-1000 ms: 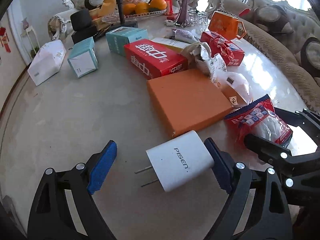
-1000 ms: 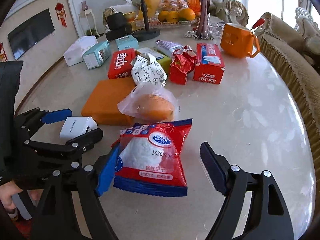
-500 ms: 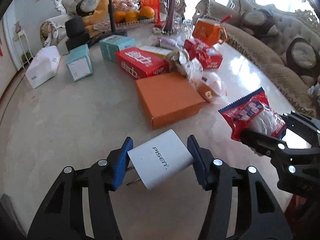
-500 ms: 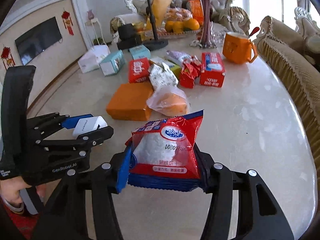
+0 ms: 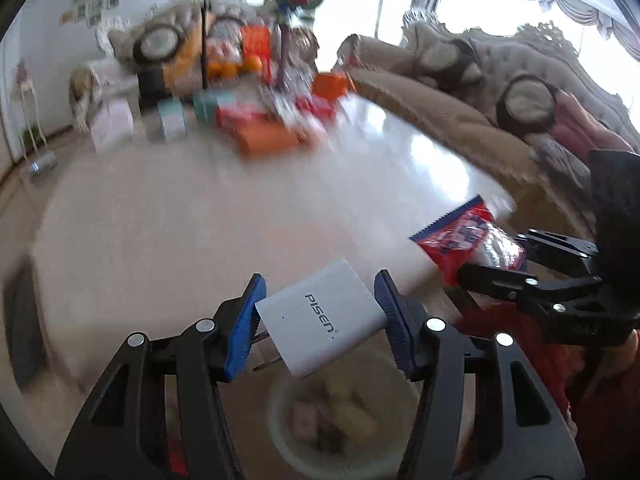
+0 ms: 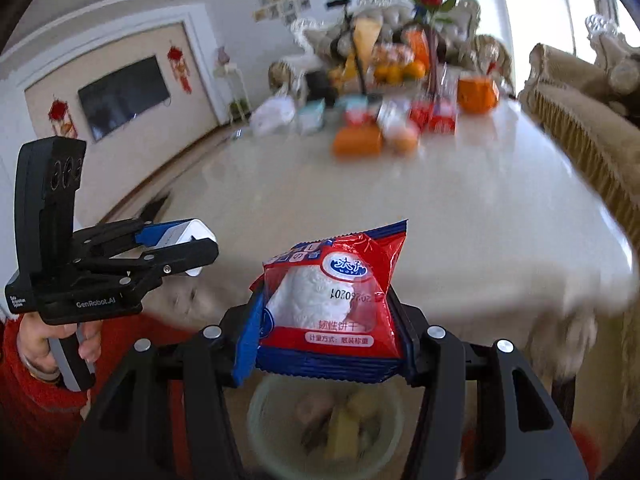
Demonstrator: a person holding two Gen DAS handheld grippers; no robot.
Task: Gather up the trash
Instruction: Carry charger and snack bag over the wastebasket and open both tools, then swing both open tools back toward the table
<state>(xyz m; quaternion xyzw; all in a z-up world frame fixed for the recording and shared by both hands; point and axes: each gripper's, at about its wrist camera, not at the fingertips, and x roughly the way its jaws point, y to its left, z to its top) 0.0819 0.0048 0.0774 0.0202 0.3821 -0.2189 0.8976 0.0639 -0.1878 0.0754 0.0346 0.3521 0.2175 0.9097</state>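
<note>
My left gripper [image 5: 320,320] is shut on a white PISEN charger [image 5: 322,322], held in the air past the table's near edge. My right gripper [image 6: 326,332] is shut on a red and blue snack packet [image 6: 332,300]. Both are above a pale round bin [image 5: 340,416] holding several scraps, which also shows in the right wrist view [image 6: 324,424]. The left gripper [image 6: 176,248] with the charger [image 6: 192,236] shows at left in the right wrist view. The packet [image 5: 468,244] and right gripper [image 5: 492,276] show at right in the left wrist view.
The white marble table [image 6: 420,208] lies ahead, with blurred boxes, wrappers, an orange box [image 5: 266,140], an orange mug [image 6: 478,94] and a fruit tray at its far end. A beige sofa [image 5: 460,116] runs along the right.
Both grippers closed on their items, lifted them off the table and pulled back past the near edge, over the bin. The view is motion-blurred.
</note>
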